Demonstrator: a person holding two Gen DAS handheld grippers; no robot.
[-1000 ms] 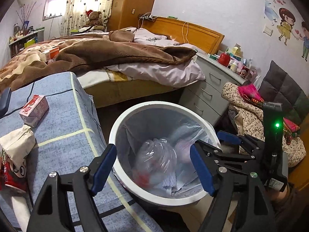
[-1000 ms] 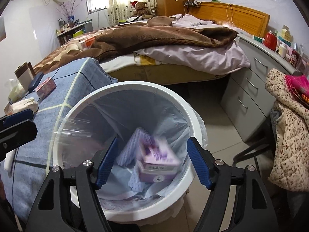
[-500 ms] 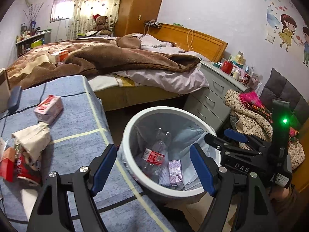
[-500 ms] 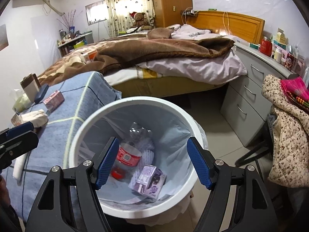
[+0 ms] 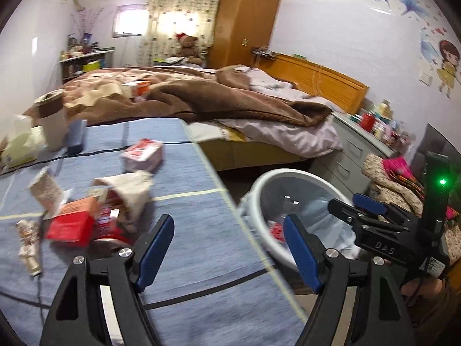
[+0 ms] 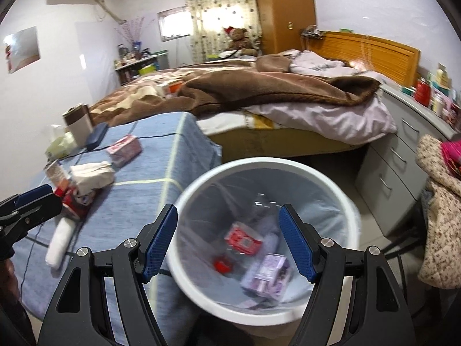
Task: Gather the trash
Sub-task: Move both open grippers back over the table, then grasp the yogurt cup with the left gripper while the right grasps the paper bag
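A white trash bin (image 6: 350, 206) with a clear liner stands on the floor beside the blue-clothed table (image 5: 184, 201). Inside lie a plastic bottle with a red label (image 6: 243, 238) and a purple carton (image 6: 268, 272). My right gripper (image 6: 227, 240) is open and empty above the bin. My left gripper (image 5: 227, 248) is open and empty over the table's right edge. On the table lie a red box (image 5: 73, 226), a crumpled paper bag (image 5: 131, 186), a pink-white carton (image 5: 142, 155) and a small wrapper (image 5: 28, 243).
A bed with a brown blanket (image 5: 216, 98) lies behind the table. A grey drawer unit (image 6: 403, 155) stands right of the bin, with clothes piled on a chair (image 6: 440, 201). A tissue pack (image 5: 20, 147), a cup (image 5: 53, 122) and a dark case (image 5: 76, 135) sit at the table's far left.
Both grippers rose and drew back from the bin. The left one swung left toward the table. The purple carton and the bottle dropped and settled in the bin.
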